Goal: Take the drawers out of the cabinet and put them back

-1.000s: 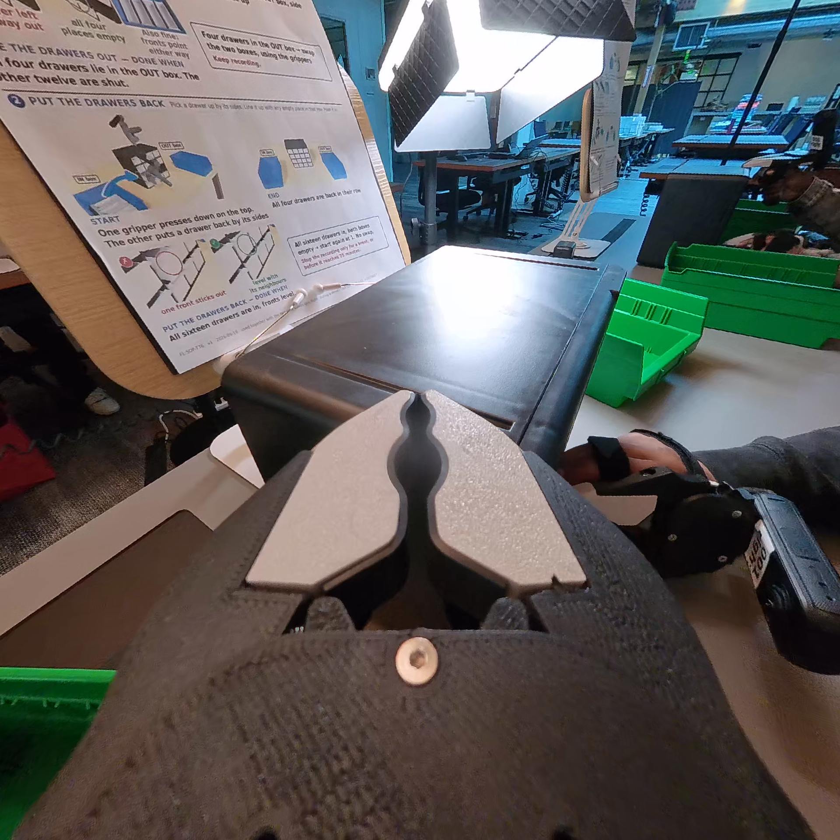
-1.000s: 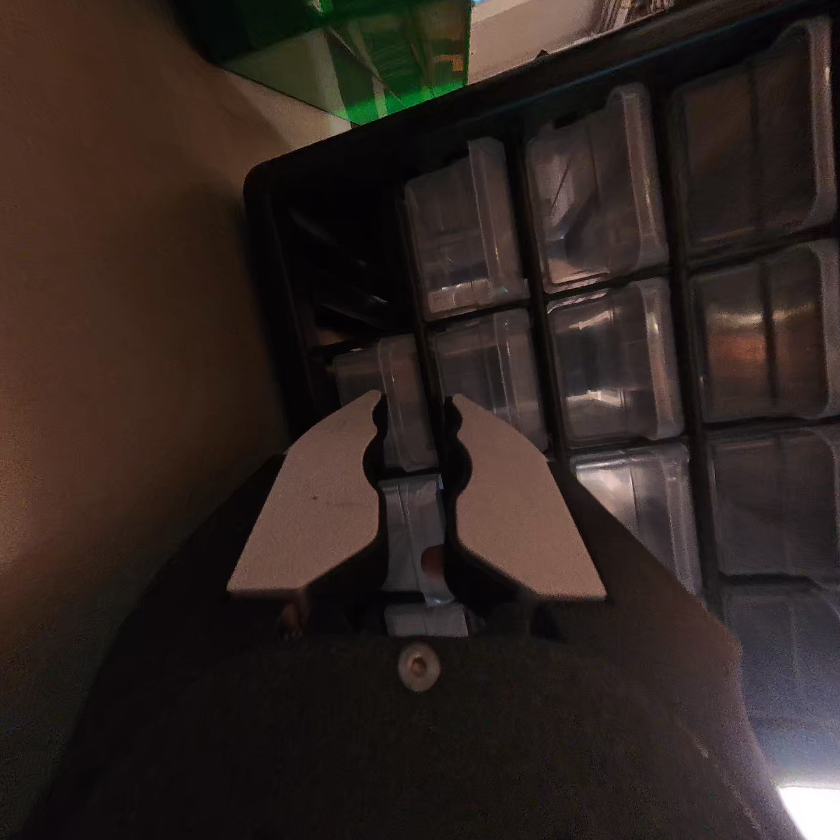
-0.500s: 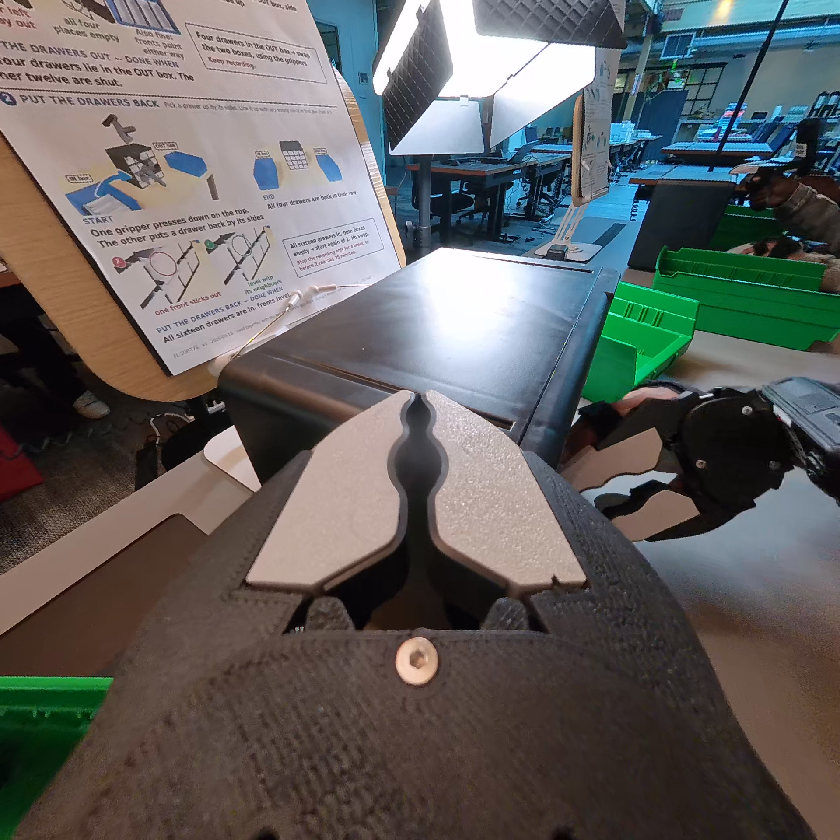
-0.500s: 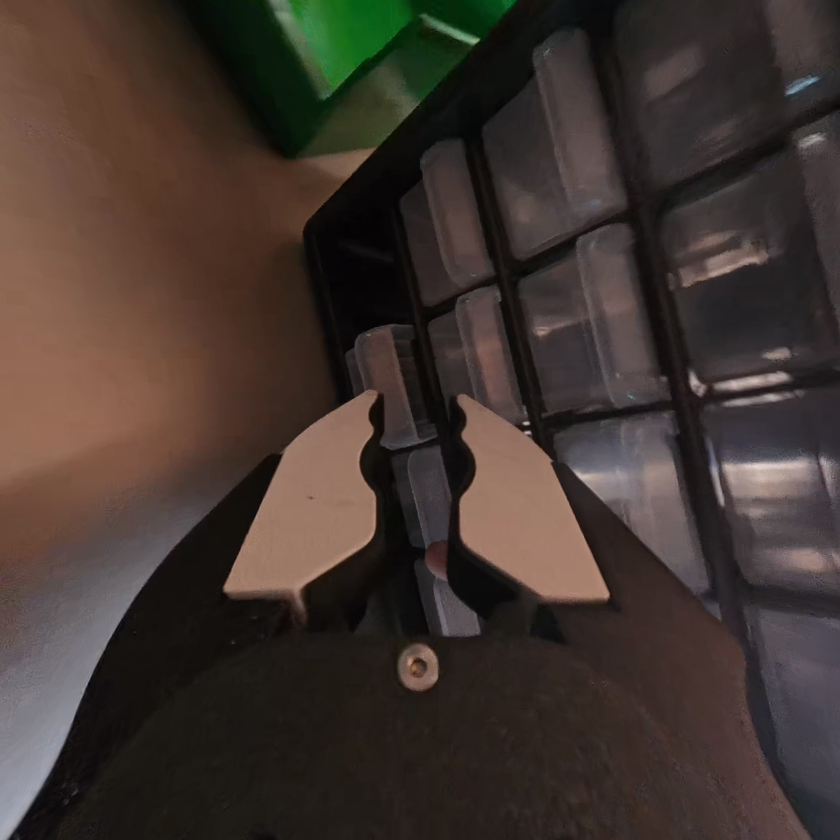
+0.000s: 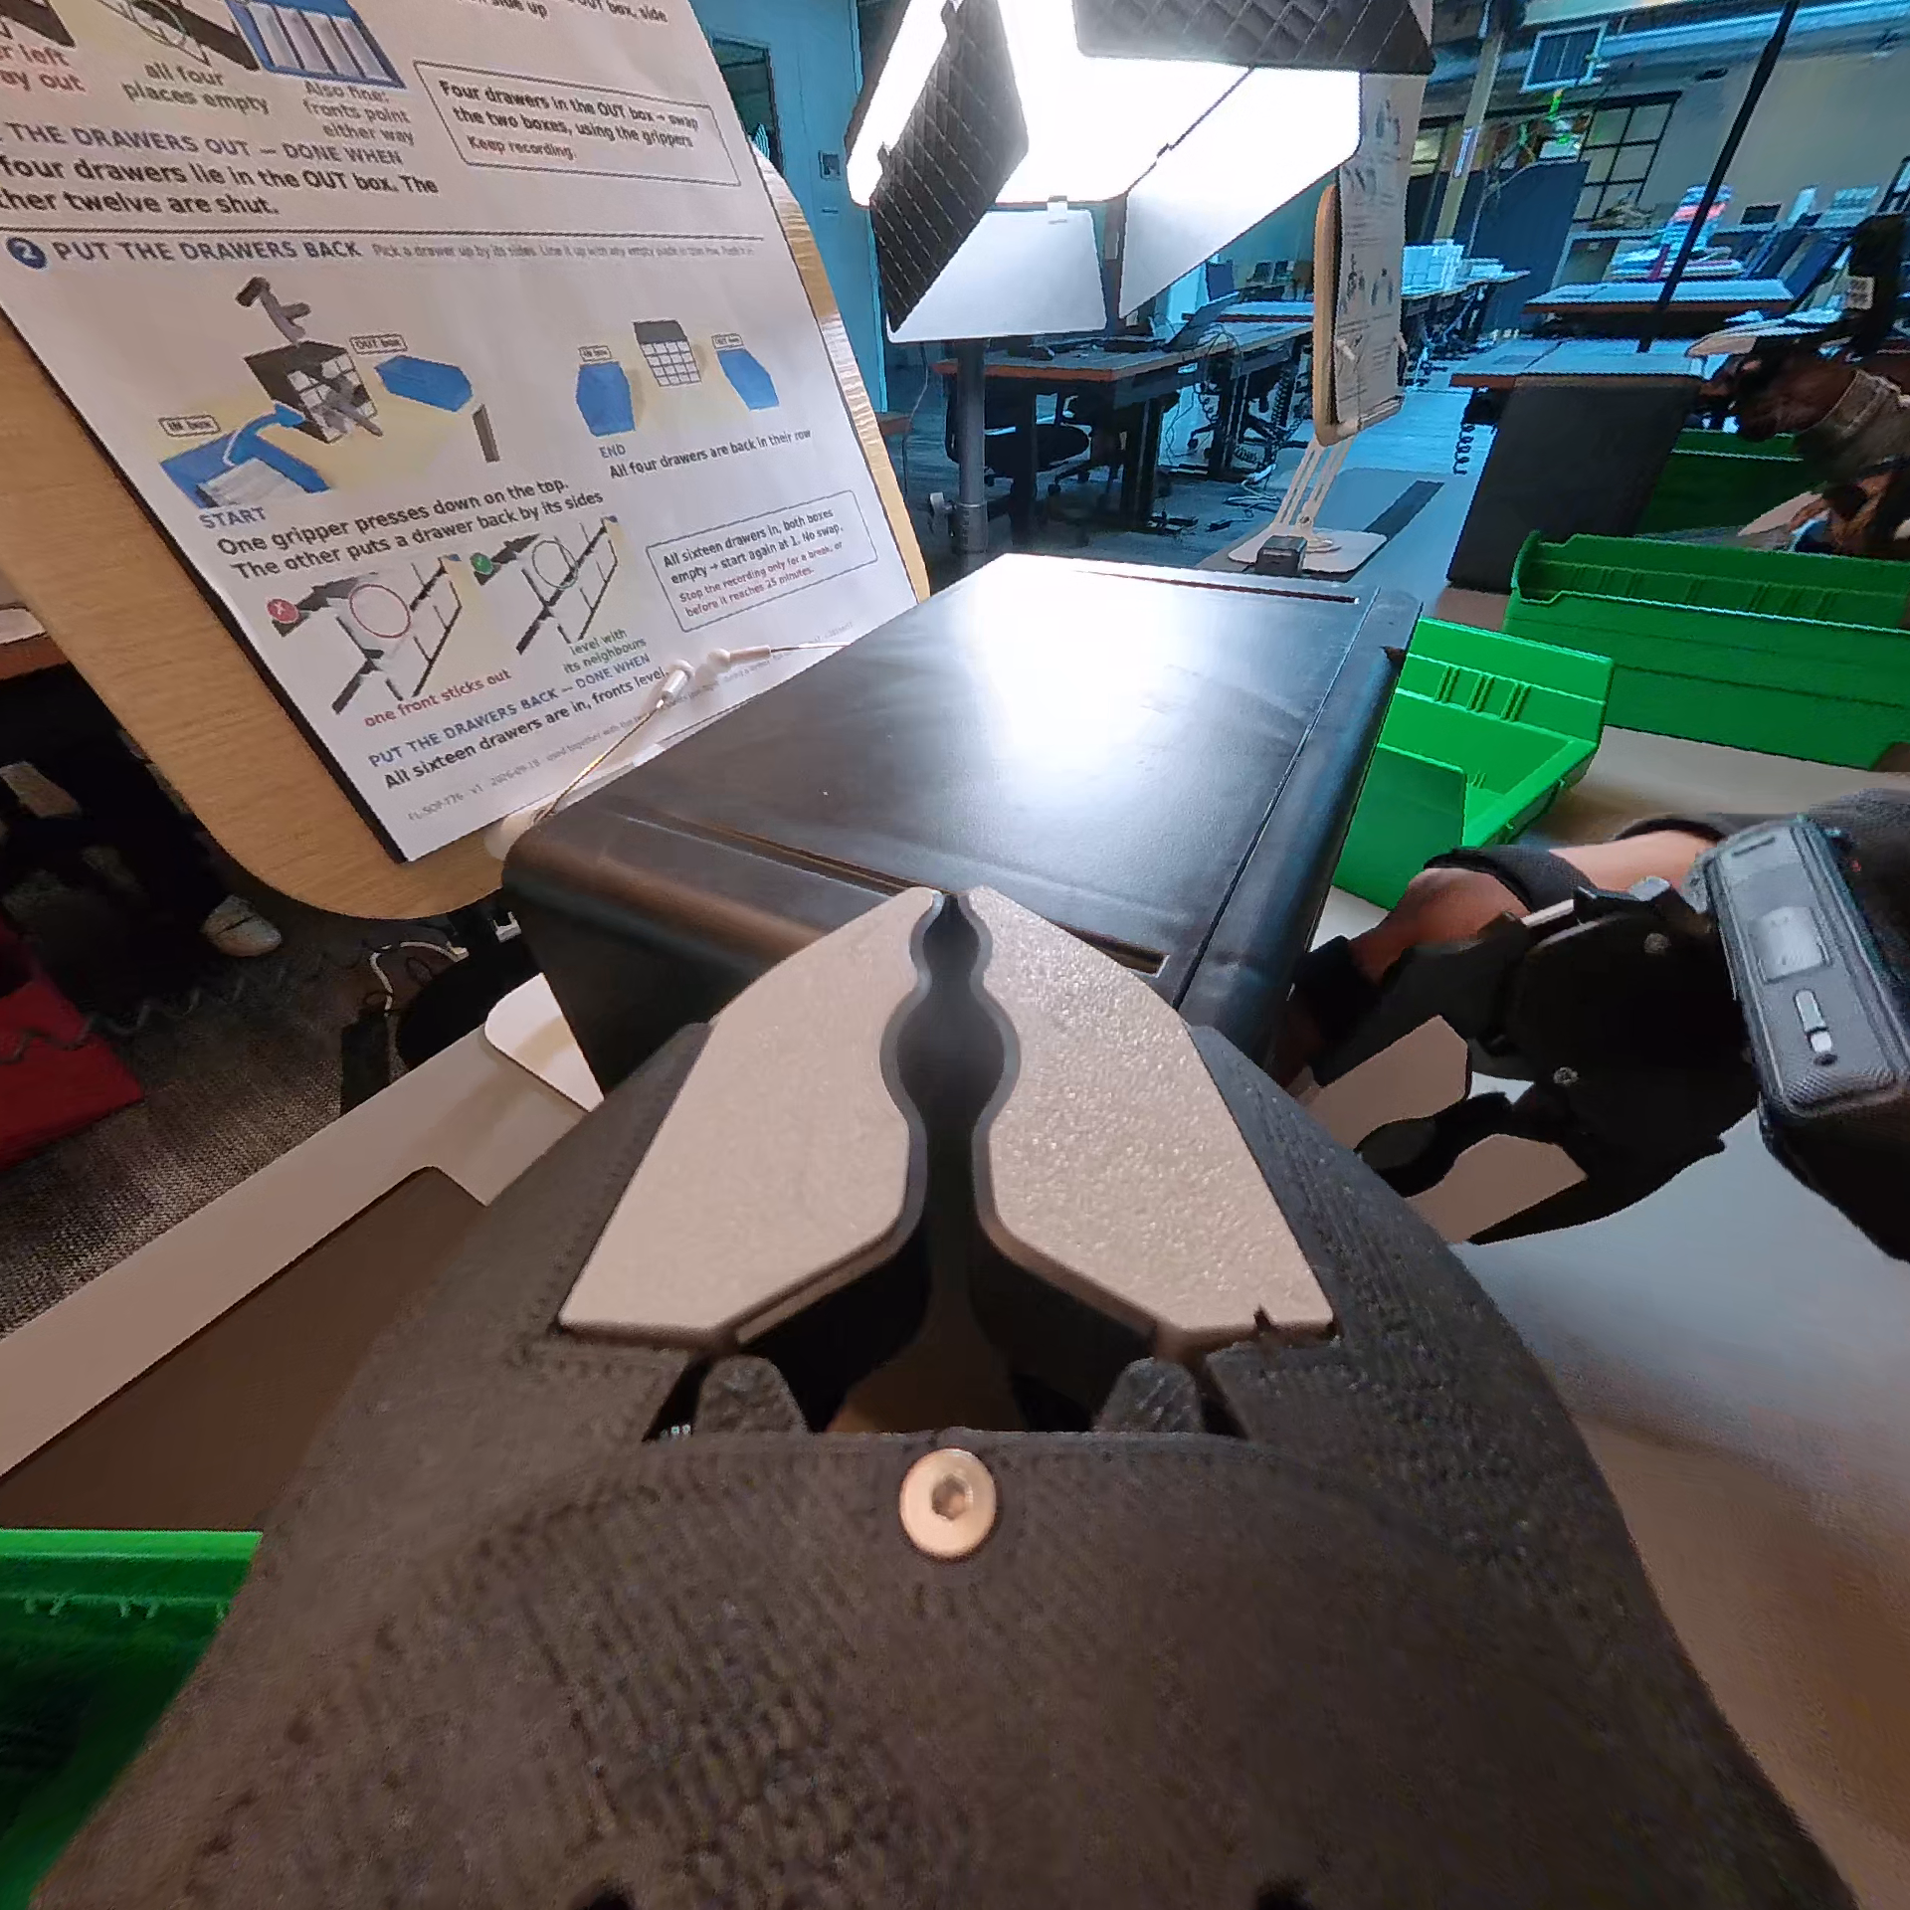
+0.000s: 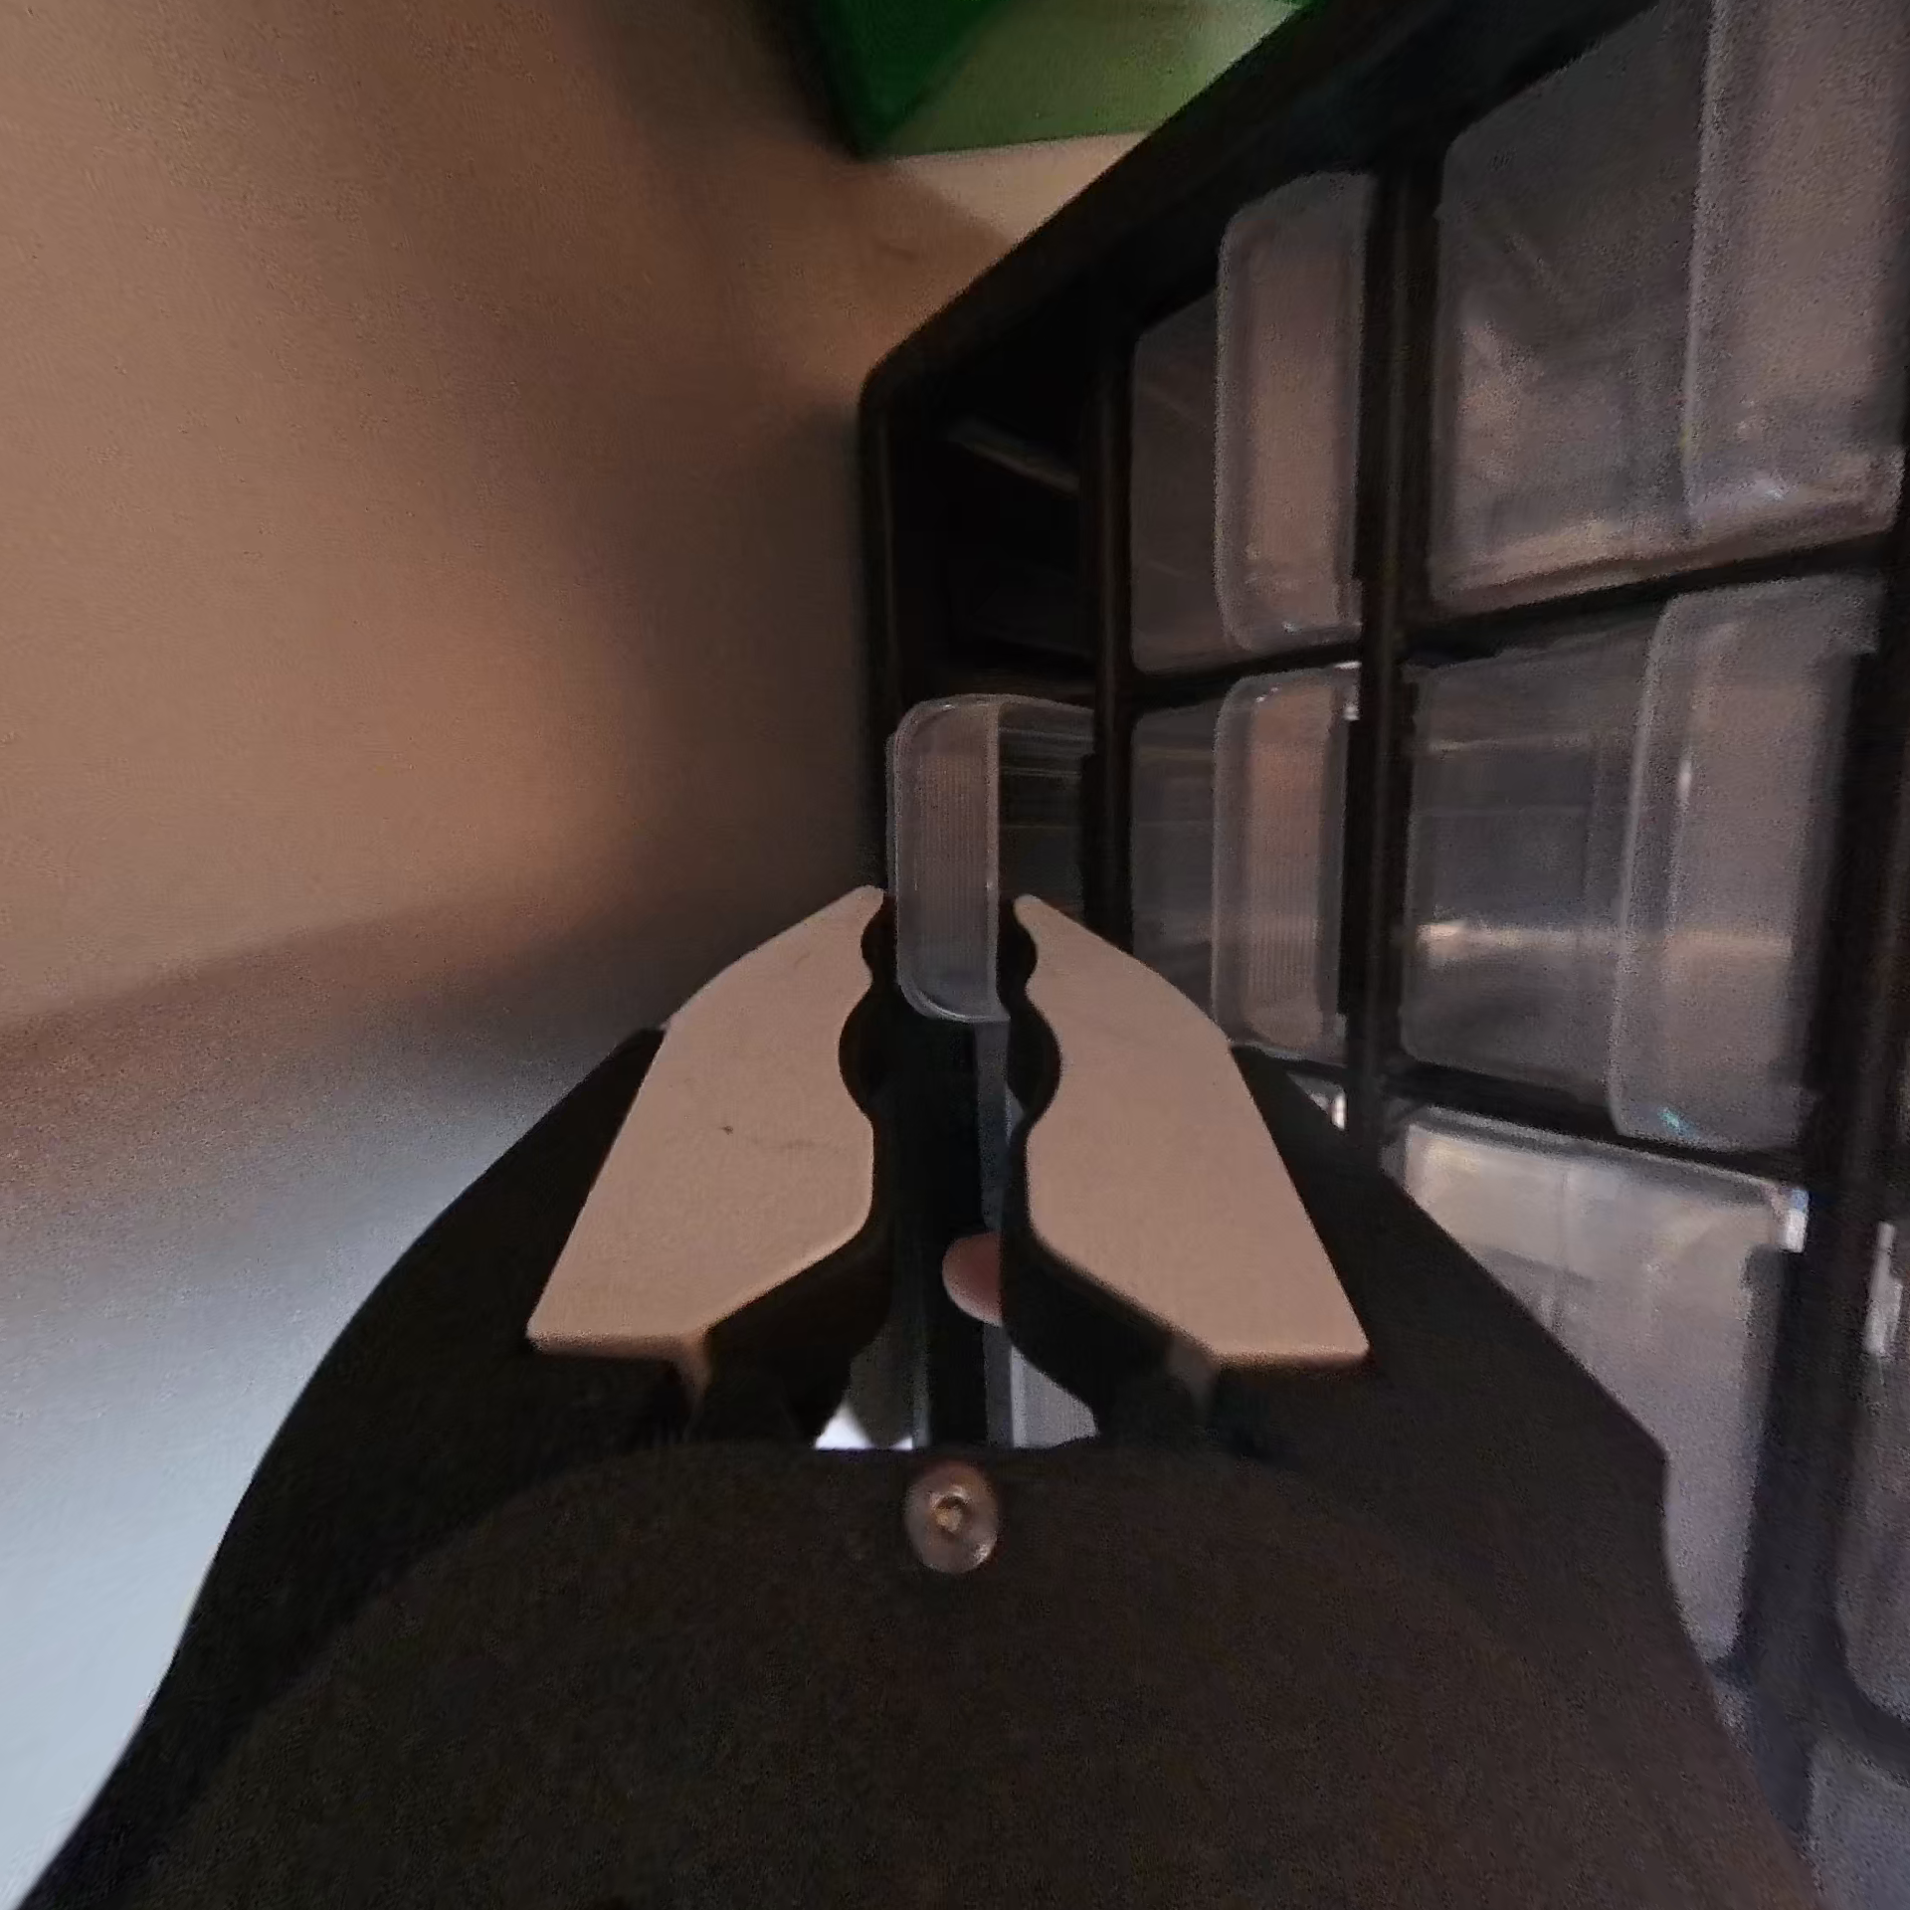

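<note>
- Your right gripper [image 6: 946, 930] is clamped on the front lip of a clear drawer [image 6: 946, 848] at the cabinet's [image 6: 1385, 579] edge column. A second ago that drawer sat nearly flush; now it sticks well out of its slot, though its rear is still inside the frame.
- The slot next to it in the same column looks empty and dark, so I judge you are in the taking-out phase.
- Your left gripper [image 5: 949, 915] has not shifted: fingers pressed together on nothing, at the cabinet's near top edge.
- Next to come: the drawer clearing the cabinet, then going to a green bin [image 5: 1478, 755] beside it.
- Pull straight; the grip covers only the lip.
</note>
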`<state>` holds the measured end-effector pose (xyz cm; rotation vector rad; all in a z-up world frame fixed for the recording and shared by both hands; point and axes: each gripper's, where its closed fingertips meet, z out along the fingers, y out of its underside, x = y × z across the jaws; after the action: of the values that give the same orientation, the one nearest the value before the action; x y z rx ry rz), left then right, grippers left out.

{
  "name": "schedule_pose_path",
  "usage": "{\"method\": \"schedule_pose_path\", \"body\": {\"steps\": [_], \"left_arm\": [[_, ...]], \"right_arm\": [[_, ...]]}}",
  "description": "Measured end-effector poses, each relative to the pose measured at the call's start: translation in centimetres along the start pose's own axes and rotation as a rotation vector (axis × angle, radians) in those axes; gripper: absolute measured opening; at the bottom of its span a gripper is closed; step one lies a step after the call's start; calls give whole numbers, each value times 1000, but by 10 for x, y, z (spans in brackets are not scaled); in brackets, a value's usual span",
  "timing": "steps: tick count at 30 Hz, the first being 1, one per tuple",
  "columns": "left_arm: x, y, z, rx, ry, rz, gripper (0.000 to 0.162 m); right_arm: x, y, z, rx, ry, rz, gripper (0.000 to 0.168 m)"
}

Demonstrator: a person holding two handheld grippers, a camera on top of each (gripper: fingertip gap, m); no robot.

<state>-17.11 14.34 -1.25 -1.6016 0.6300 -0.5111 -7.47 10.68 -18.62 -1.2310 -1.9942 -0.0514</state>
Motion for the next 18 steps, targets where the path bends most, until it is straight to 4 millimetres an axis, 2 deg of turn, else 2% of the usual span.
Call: {"method": "schedule_pose_path", "body": {"steps": [7,14,18], "left_arm": [[0,0,0,-4,-3,5,0],[0,0,0,-9,-5,15,0],[1,0,0,-11,-3,21,0]], "right_arm": [[-28,-7,-14,-49,-368,105,17],[-43,-11,-10,-86,-575,197,21],[-49,-13,-12,-85,-601,196,14]]}}
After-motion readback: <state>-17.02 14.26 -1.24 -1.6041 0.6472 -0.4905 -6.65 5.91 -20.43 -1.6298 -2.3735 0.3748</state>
